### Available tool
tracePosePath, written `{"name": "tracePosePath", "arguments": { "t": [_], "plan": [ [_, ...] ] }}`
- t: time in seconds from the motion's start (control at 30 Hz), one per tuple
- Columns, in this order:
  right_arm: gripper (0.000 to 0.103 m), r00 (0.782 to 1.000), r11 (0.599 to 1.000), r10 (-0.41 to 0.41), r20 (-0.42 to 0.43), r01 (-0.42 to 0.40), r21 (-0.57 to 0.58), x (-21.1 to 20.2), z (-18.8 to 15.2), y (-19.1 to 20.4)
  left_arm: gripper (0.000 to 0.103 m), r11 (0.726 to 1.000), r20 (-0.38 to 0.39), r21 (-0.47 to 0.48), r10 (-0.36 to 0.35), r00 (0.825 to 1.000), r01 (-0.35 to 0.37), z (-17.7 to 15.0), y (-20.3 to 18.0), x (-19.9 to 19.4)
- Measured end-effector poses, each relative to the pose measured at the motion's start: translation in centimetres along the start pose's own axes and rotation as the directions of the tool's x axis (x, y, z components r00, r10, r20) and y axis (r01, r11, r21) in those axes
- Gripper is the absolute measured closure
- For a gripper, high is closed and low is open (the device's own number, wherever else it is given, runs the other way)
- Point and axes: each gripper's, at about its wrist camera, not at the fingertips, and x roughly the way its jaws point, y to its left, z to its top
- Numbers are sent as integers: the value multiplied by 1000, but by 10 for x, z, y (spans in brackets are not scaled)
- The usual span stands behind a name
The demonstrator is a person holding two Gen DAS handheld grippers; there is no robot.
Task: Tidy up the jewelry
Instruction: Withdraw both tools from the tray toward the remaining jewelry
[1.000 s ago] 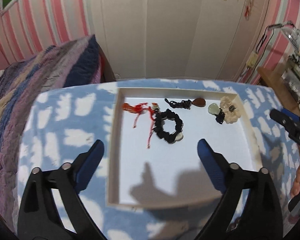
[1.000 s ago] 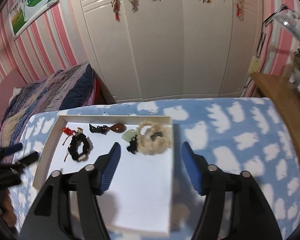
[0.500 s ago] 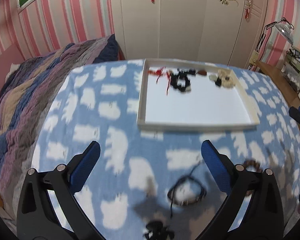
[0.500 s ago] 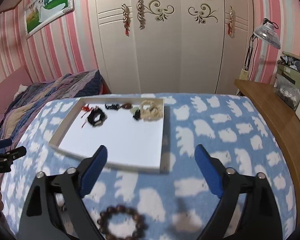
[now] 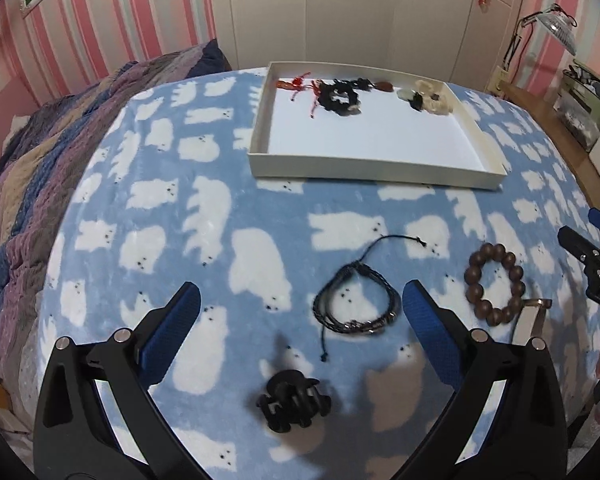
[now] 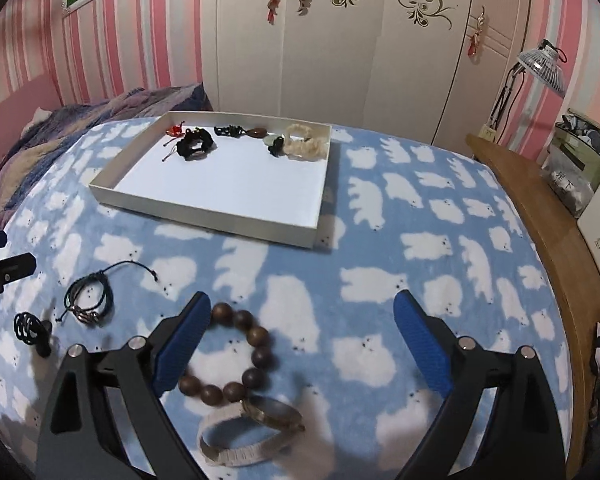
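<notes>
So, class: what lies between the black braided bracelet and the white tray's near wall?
Only bare bear-print blanket separates the black braided bracelet from the white tray; the left wrist view shows this best.

Your left gripper [image 5: 300,312] shows glossy black plastic arms, silver round screws at the joints, textured blue pads [image 5: 430,330]. Your right gripper [image 6: 302,330] matches: black frame, silver screws, blue pads [image 6: 420,342]. White lettering marks its body.
</notes>
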Motion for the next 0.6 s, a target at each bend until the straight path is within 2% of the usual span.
{"name": "tracePosePath", "arguments": {
  "t": [0.27,0.6],
  "plan": [
    [10,996,1000,3,-87,-4,-11,24,-18,4,3,1000,-72,14,-24,997,25,-8,-7,23],
    [10,990,998,-47,-136,41,-49,41,-18,13,3,999,-126,2,-48,991,48,-10,-5,42]
  ]
}}
